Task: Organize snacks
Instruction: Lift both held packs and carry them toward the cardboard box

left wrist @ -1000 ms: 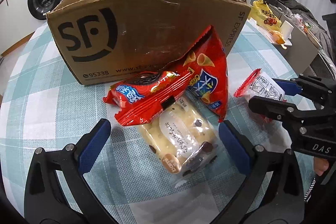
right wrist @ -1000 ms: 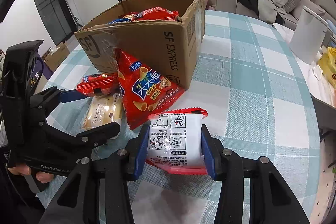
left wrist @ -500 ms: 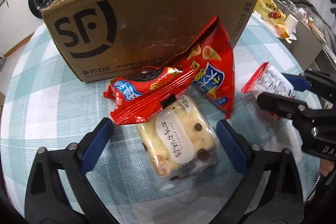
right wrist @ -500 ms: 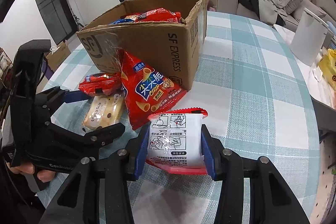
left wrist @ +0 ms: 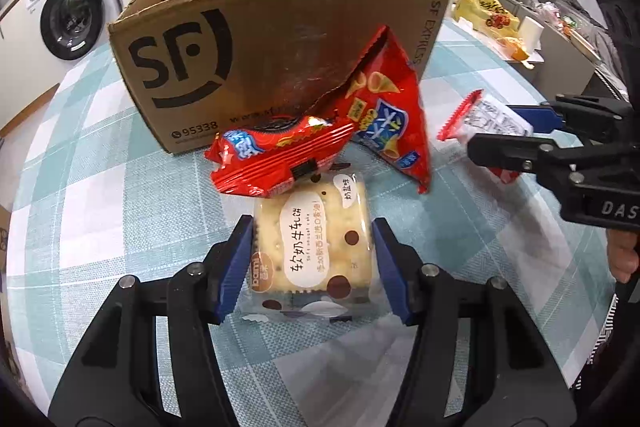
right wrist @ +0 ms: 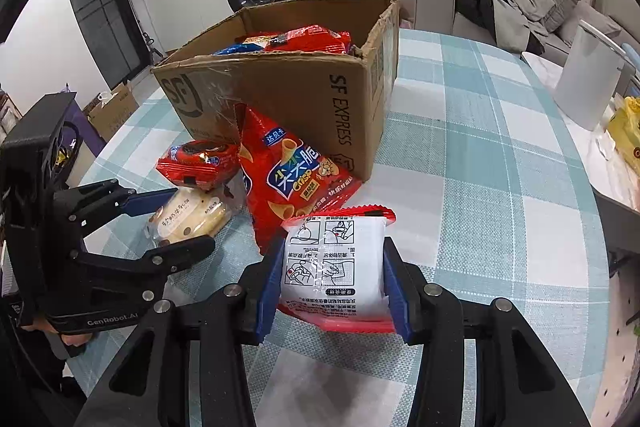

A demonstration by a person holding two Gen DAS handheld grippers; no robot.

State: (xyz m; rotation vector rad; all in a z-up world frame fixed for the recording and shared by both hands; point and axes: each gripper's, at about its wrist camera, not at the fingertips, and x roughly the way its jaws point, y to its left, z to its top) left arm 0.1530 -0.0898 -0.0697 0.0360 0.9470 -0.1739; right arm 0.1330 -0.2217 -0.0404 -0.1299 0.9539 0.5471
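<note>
- Left gripper (left wrist: pixel 312 263): jaws have just been closing on the cracker pack (left wrist: pixel 314 247); a second ago they stood wide around it. Blue pads now pinch its sides, so pickup looks ready.
- The pack lies on the table (left wrist: pixel 100 219) between the fingers, its far end under the red biscuit bag (left wrist: pixel 276 159).
- Right gripper (right wrist: pixel 332 279) clamps a white sachet (right wrist: pixel 334 267); the box (right wrist: pixel 304 99) stands ahead.

The cardboard box (left wrist: pixel 280 63) hides most of its snacks beyond the left gripper (left wrist: pixel 312 259). The red cookie packet (left wrist: pixel 276 159) covers the nougat cracker pack's (left wrist: pixel 316 247) far edge. The person's hand (left wrist: pixel 622 259) is cut off at the frame's right edge.
</note>
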